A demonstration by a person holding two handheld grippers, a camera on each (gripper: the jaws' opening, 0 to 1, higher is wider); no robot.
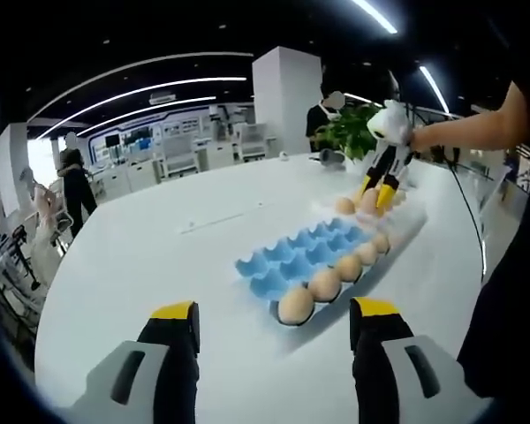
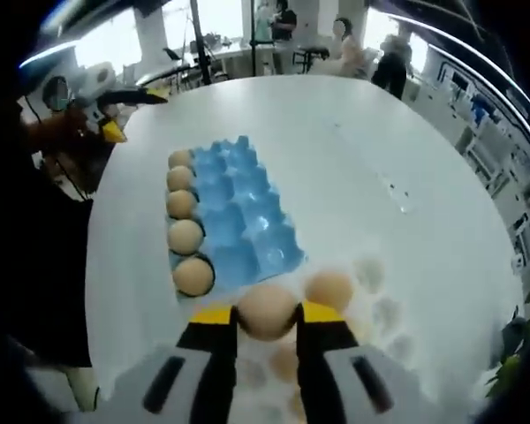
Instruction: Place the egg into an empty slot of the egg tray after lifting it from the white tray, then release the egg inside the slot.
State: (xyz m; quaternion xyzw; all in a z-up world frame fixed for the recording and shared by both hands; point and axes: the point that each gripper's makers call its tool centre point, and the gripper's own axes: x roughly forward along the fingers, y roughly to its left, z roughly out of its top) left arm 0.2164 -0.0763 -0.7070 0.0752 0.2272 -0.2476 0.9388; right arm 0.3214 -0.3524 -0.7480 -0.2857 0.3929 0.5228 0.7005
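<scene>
Right gripper view: the right gripper [image 2: 267, 320] is clenched on an egg [image 2: 267, 309], which is pinched between the two yellow-tipped jaws and held above the white tray [image 2: 382, 329]. A second egg [image 2: 329, 289] is seen just beside the held one, resting in the white tray, whose pale hollows are faintly made out to the right. The blue egg tray [image 2: 238, 212] lies ahead on the white counter [image 2: 353, 159], touching or nearly touching the white tray. Five eggs are lined along its left edge, the nearest [image 2: 193, 275] just beside the gripper's left jaw; the remaining blue slots are open. The left gripper [image 2: 106, 115] is seen at the upper left, past the far end of the egg tray.

Left gripper view: the left gripper [image 1: 274, 320] is held released, its jaws spread wide with nothing between them, above the bare counter [image 1: 159, 256]. The egg tray [image 1: 305, 252] lies ahead, the row of eggs along its near right edge. At the far end the right gripper [image 1: 378, 196] is seen over the white tray [image 1: 411, 221], held by a person's bare arm [image 1: 468, 128]. A potted plant [image 1: 353, 131] stands behind it. People are seen in the background.
</scene>
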